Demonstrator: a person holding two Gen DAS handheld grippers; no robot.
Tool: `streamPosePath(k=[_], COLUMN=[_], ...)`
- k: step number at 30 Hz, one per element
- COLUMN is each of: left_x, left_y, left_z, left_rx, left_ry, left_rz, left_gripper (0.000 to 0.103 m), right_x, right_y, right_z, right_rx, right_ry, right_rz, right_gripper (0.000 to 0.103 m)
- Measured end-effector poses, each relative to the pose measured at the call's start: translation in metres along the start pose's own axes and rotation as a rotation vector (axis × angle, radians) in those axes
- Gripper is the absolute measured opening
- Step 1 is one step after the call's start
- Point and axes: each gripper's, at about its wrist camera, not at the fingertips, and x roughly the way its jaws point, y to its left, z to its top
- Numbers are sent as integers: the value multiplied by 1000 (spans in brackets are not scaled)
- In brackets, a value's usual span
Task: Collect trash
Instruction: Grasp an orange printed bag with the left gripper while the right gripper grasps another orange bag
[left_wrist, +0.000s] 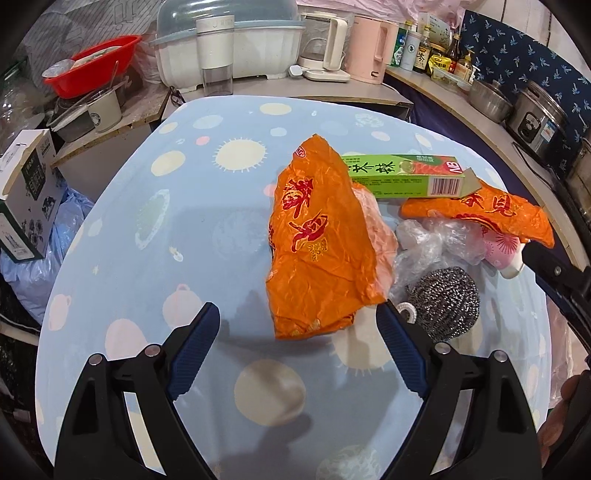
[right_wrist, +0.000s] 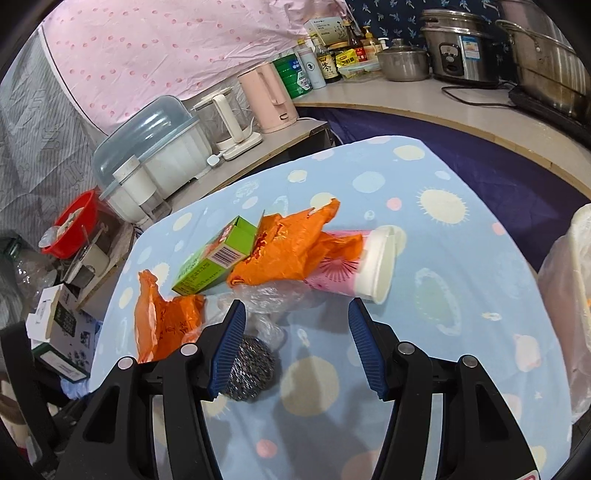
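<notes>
A blue patterned tablecloth (left_wrist: 184, 221) fronts cluttered kitchen counters (right_wrist: 461, 110); both grippers hang released, grasping nothing.

1. The left gripper (left_wrist: 298, 325) tilts steeply downward, its blue-padded jaws spread wide with nothing between them.
2. The right gripper (right_wrist: 297, 325) angles down less steeply, jaws parted and gripping nothing.
</notes>
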Motion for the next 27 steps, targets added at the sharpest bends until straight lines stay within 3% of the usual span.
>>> streamPosePath(k=[8, 12, 14, 15, 17, 18, 20, 27], left_x=[14, 20, 21, 22, 22, 22, 19, 1], left_y=[2, 1, 1, 0, -1, -1, -2, -4], left_z=[8, 10, 10, 10, 10, 10, 10, 9], left_rx=[6, 11, 10, 12, 16, 18, 17, 24], left_ry=[5, 25, 32, 37, 45, 46, 37, 9], left_rz=[-12, -35, -46, -52, -63, -65, -62, -68], left_gripper=[78, 59, 53, 44, 32, 26, 22, 6], right_x=[17, 24, 26, 26, 27, 27, 25, 3], right_y=[2, 0, 1, 0, 2, 3, 4, 3], right_z=[15, 20, 23, 23, 24, 24, 23, 23], right_rx=[28, 41, 44, 41, 32, 31, 32, 26], right_ry=[-10, -7, -4, -2, 3, 4, 0, -45], right_rz=[6, 14, 28, 34, 43, 47, 55, 63], right_gripper=[56, 56, 50, 47, 31, 28, 18, 8])
